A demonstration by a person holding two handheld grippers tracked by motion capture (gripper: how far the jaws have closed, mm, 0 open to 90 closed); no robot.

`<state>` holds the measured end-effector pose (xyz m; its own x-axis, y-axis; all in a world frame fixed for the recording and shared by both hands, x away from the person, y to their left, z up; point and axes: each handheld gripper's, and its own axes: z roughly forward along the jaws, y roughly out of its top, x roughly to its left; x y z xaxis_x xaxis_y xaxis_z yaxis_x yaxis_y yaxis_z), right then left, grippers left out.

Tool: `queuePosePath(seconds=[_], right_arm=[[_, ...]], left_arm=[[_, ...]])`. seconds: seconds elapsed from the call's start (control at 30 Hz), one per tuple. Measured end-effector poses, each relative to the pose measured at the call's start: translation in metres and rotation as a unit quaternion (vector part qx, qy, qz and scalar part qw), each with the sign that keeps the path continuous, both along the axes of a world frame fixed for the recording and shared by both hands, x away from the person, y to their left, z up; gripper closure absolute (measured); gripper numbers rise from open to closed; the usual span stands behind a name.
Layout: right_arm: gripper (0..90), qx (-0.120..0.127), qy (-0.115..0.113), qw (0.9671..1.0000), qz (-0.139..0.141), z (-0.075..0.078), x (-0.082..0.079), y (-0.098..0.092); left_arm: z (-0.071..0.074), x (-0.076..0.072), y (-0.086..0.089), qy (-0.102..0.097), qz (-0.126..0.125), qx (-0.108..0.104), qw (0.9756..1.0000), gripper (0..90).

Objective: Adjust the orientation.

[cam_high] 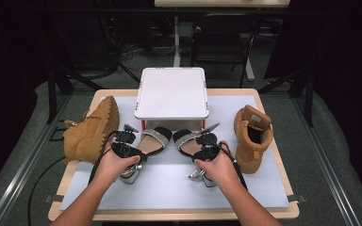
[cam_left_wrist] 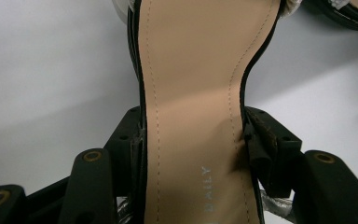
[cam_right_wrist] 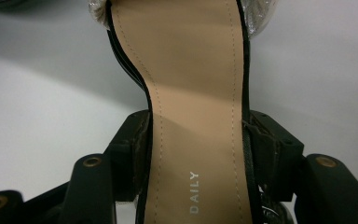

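Two black sandals with tan insoles and silver toe straps lie side by side in front of the white box. My left gripper (cam_high: 139,151) is shut on the narrow waist of the left sandal (cam_high: 155,138), its pads pressing both edges of the insole (cam_left_wrist: 191,70). My right gripper (cam_high: 203,153) is shut the same way on the right sandal (cam_high: 185,139), whose insole (cam_right_wrist: 196,70) reads "DAILY". In each gripper view the jaws clamp the sole from both sides, left gripper (cam_left_wrist: 193,140) and right gripper (cam_right_wrist: 198,140). Both toes point toward the box. Silver heels show under the hands.
A closed white box (cam_high: 172,92) stands at the back centre of the white mat (cam_high: 169,188). One tan boot (cam_high: 92,129) lies on its side at the left edge. A second tan boot (cam_high: 252,136) stands upright at the right. Chairs and cables lie beyond the table.
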<state>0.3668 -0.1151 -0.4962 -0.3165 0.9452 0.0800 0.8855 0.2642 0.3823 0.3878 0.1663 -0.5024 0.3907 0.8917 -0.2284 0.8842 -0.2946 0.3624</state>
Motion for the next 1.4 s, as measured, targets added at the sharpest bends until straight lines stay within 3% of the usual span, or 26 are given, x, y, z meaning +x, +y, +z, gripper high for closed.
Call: queuePosePath(seconds=[0.53,0.83,0.97,1.0,1.17,1.4], right_arm=[[42.5,0.007,-0.01,0.9995,-0.03,-0.005,0.016,0.005],[42.5,0.02,-0.017,0.9989,-0.039,-0.01,0.019,0.008],[42.2,0.008,-0.018,0.9992,-0.034,-0.013,0.017,0.009],[41.9,0.013,-0.029,0.9987,-0.039,-0.016,0.016,0.01],[40.2,0.003,-0.026,0.9994,-0.023,-0.015,0.015,0.01],[34.9,0.021,-0.035,0.999,-0.02,-0.01,0.012,0.007]], left_arm=[[-0.012,0.012,-0.009,-0.008,0.036,0.005,0.9993,44.4],[-0.014,0.014,-0.011,-0.008,0.042,0.0,0.9991,44.4],[-0.018,0.013,-0.01,-0.006,0.042,-0.005,0.9991,44.2],[-0.018,0.012,-0.009,-0.009,0.043,-0.009,0.999,44.1],[-0.018,0.011,-0.01,-0.011,0.038,-0.006,0.9992,43.0],[-0.016,0.012,-0.008,-0.004,0.028,-0.011,0.9995,40.3]])
